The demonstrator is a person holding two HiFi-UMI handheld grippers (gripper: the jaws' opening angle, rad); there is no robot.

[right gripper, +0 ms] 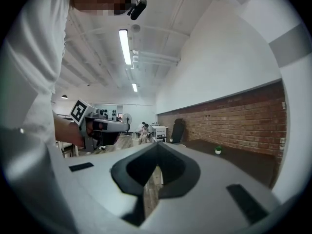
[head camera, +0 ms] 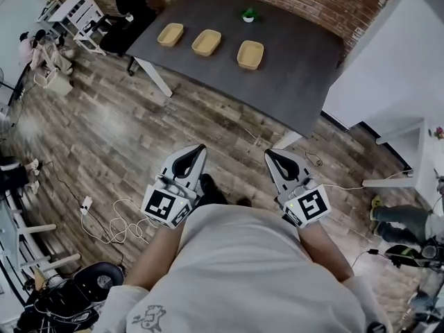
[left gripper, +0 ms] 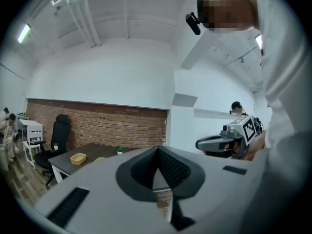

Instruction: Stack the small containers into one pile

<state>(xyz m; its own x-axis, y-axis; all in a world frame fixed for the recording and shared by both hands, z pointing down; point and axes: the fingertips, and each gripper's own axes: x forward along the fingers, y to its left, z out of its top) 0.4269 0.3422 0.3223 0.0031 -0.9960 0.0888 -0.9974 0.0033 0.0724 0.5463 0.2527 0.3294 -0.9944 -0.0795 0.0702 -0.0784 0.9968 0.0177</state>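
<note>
Three empty tan containers (head camera: 207, 42) in a row on the worktop (head camera: 298, 75), 12 o'clock
Left gripper (head camera: 196, 151) and right gripper (head camera: 270, 156): jaws pinched together, gripping nothing.

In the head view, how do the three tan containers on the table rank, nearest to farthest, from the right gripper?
From the right gripper:
1. Right-hand container, at the row's right end.
2. Middle container, centre of the row.
3. Left-hand container, at the far left end.
</note>
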